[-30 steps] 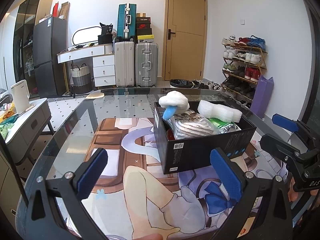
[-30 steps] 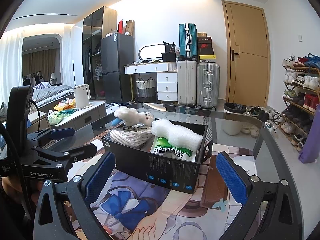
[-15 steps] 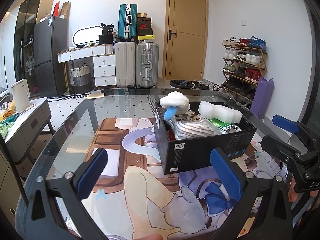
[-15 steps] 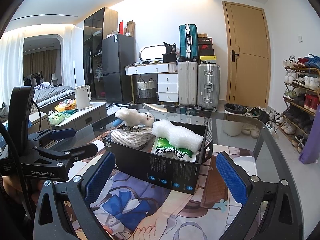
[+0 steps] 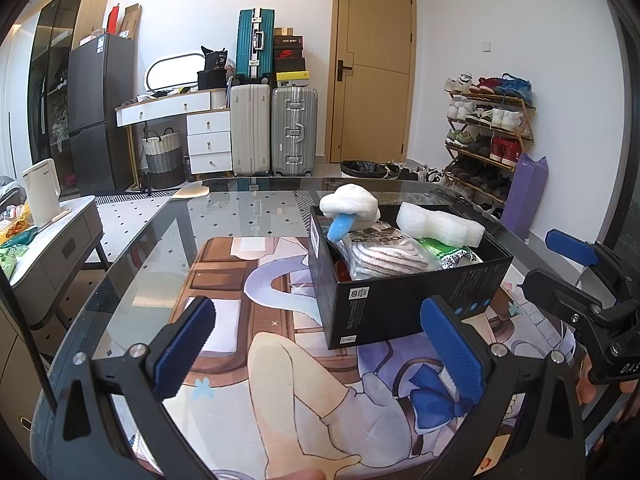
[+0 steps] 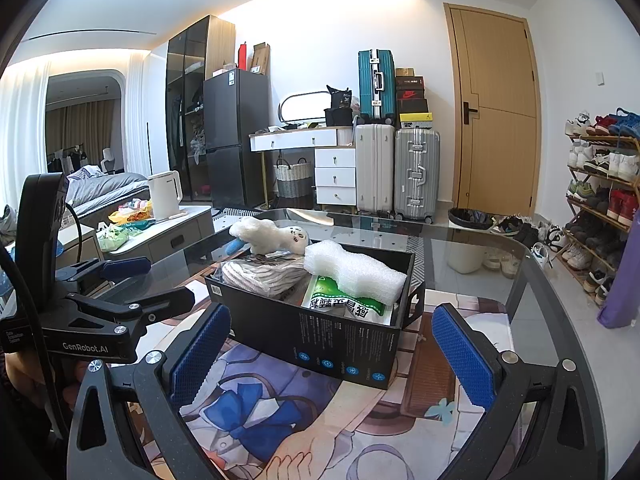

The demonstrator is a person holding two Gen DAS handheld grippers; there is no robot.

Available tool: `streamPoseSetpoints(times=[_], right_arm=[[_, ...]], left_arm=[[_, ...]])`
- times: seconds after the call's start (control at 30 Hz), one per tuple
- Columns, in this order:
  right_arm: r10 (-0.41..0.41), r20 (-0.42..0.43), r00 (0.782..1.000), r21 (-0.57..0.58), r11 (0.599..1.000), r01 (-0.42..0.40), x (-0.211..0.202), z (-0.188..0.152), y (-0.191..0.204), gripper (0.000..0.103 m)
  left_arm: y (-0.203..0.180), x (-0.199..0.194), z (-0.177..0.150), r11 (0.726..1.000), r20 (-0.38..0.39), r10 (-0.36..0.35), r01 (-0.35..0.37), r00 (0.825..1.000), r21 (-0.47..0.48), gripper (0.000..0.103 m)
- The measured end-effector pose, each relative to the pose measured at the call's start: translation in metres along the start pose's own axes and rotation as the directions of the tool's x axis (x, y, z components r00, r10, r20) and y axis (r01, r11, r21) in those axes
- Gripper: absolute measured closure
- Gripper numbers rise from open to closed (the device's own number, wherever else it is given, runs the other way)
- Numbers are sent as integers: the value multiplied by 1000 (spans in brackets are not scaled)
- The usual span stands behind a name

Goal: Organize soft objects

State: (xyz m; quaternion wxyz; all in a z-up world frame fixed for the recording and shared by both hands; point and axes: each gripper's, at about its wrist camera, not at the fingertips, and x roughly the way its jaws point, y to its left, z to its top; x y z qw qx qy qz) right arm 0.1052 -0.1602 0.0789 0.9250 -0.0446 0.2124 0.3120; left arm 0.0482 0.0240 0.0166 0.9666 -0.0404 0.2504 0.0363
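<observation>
Left wrist view: left gripper (image 5: 320, 344) low over the printed mat (image 5: 280, 360), fingers spread wide, nothing between them. Black box (image 5: 400, 300) sits just ahead and to the right, its near corner between the pads in the picture but not touching either. Box packed full: white plush toy (image 5: 352, 206) with a blue part leans over the far left rim; striped cloth bundle (image 5: 380, 252) in the middle; white foam piece (image 5: 440, 226) lies across a green packet (image 5: 452, 254) on the right side. Mat left of the box is bare, and the glass table (image 5: 240, 216) runs clear to its curved far edge.

Right wrist view: right gripper (image 6: 332, 352) also held wide apart, empty, box (image 6: 320, 332) centred just beyond the pads. Foam (image 6: 352, 272) rises above the rim. Left gripper (image 6: 120, 300) visible at the left, near the box's left end, apart from it. Free table surface to the right of the box, up to the rounded rim (image 6: 560, 280).
</observation>
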Motion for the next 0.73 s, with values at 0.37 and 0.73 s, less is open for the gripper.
streamPoseSetpoints(times=[0.37, 0.73], right_arm=[[0, 1, 1000, 1, 1000, 0, 0, -1, 0, 1], [0, 1, 1000, 0, 1000, 0, 0, -1, 0, 1]], left_arm=[[0, 0, 0, 1000, 0, 2, -2, 1000, 0, 0], [2, -3, 4, 1000, 6, 9, -9, 1000, -8, 0]])
